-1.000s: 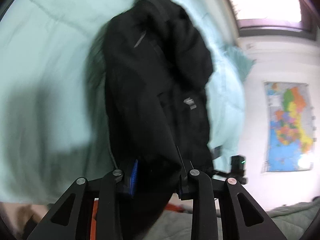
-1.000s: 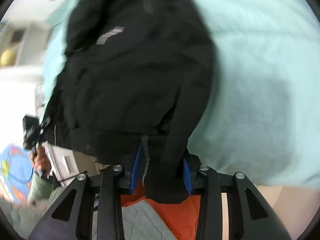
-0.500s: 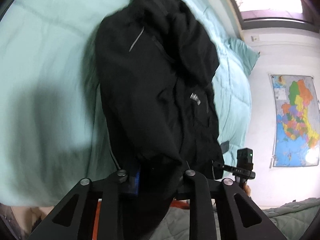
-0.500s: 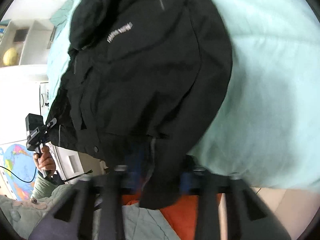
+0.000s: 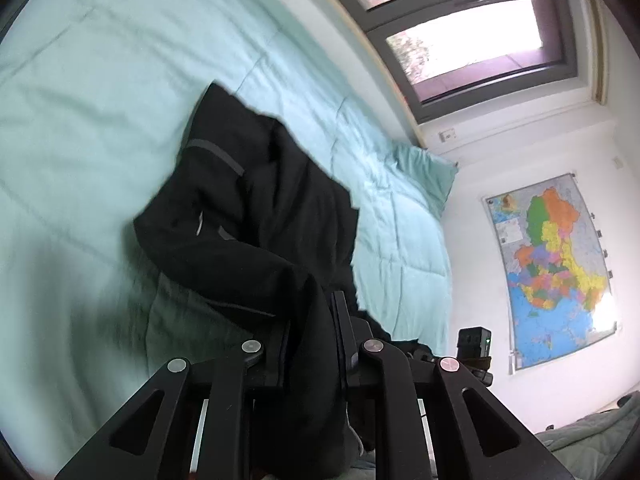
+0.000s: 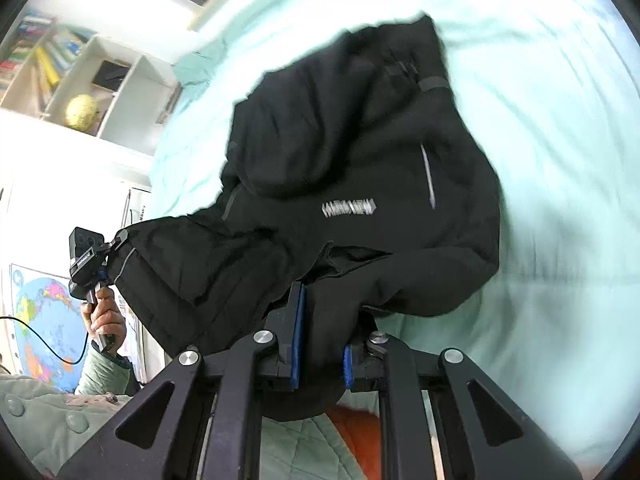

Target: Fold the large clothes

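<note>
A black jacket (image 5: 256,216) with grey reflective strips lies on the mint quilt, its near edge lifted off the bed. My left gripper (image 5: 312,320) has a thick fold of the jacket between its fingers; the jaws are closing and the pads press on the cloth. In the right wrist view the jacket (image 6: 360,160) shows its white chest logo. My right gripper (image 6: 324,320) is shut on another bunch of the hem between its blue pads. The left gripper (image 6: 86,256), held in a hand, grips the jacket's far corner at the left.
The mint quilt (image 5: 100,80) covers the bed, with a pillow (image 5: 424,168) at its far end under a window (image 5: 460,32). A wall map (image 5: 552,264) hangs at the right. Shelves with a globe (image 6: 82,110) stand beyond the bed. Orange cloth (image 6: 360,428) lies below my right gripper.
Both grippers have risen and tilted, lifting the jacket's near hem off the bed. Their jaws have narrowed onto the cloth. More of the room, window and map has come into view.
</note>
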`<state>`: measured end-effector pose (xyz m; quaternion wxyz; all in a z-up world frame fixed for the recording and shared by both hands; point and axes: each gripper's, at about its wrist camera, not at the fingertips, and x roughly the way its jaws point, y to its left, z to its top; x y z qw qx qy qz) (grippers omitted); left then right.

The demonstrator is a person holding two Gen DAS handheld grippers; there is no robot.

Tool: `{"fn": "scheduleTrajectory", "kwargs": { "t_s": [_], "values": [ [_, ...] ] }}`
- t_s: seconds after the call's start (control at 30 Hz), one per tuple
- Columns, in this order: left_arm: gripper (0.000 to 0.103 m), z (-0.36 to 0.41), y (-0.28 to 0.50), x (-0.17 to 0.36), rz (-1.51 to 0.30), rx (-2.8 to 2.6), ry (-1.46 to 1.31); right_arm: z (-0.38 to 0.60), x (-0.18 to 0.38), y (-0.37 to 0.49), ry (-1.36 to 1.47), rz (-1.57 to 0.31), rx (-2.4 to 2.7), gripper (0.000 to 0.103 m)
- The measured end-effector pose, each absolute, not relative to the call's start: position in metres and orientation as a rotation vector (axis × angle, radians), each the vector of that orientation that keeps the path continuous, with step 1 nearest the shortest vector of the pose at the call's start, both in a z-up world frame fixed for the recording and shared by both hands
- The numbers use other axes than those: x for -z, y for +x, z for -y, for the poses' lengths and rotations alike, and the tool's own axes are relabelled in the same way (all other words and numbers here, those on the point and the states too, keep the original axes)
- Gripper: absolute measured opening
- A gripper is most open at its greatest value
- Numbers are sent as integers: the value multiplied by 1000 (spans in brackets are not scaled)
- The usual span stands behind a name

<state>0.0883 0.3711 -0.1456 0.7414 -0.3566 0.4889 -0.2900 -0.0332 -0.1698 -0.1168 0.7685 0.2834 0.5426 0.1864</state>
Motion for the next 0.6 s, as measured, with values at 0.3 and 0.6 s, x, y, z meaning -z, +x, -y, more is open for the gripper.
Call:
{"fn": "scheduleTrajectory", "kwargs": {
  "t_s": [0.3, 0.6],
  "values": [
    [18, -378, 147, 101, -941, 666, -782, 186, 37, 13, 583, -982, -408, 19],
    [18, -372, 284, 131, -952, 486, -914, 242, 38, 129, 699, -909, -259, 19]
  ]
}}
